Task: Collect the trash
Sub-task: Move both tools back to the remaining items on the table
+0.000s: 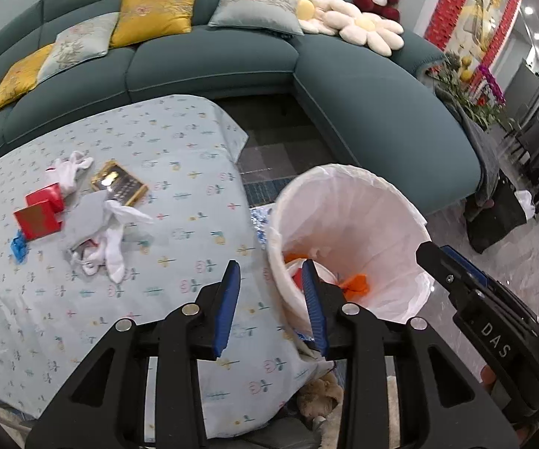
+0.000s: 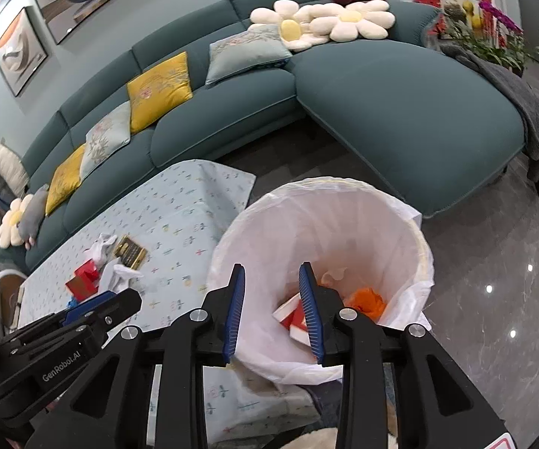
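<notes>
We see the white-lined trash bin (image 2: 325, 247) standing on the floor just beside the desk (image 1: 179, 172), red and orange scraps inside, with our right gripper (image 2: 272, 310) over it and left gripper (image 1: 271, 307) at its edge, both jaws wide and empty.

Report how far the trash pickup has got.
Done: orange scrap and a red-and-white box lie in the lined bin. In hand: nothing; left hand-held gripper and right hand-held gripper are open. Left on the table: red boxes, white tissues, gold packet, blue scrap.
</notes>
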Available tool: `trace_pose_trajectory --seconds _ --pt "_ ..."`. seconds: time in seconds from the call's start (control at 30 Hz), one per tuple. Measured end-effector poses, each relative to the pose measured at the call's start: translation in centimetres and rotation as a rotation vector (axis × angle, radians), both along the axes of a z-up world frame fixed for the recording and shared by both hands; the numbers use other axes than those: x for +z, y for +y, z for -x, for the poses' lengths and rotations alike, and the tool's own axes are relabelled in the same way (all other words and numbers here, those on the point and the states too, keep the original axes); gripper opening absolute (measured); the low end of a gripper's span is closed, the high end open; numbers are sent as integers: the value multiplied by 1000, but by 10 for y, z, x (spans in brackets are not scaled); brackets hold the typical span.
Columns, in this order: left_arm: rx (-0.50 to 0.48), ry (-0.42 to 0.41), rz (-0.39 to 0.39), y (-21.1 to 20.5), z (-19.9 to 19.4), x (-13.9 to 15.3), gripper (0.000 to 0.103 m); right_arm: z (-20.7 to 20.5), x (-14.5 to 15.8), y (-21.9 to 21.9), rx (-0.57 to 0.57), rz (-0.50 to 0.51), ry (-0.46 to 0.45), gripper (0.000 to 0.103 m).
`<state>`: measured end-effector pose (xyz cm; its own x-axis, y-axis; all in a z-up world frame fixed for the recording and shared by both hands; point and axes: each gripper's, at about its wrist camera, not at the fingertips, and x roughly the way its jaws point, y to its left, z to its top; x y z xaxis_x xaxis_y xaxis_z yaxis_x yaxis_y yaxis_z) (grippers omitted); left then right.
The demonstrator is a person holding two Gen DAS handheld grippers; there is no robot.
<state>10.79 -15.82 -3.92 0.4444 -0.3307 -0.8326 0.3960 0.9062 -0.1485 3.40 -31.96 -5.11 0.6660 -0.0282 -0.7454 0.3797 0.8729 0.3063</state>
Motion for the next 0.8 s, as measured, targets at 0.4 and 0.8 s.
trace_pose_trajectory --seconds 0.4,0.8 --pt "143 -31 6 80 1 9 53 -9 17 65 102 49 -8 47" --pt "317 -38 2 177 3 4 65 -20 27 138 212 83 3 55"
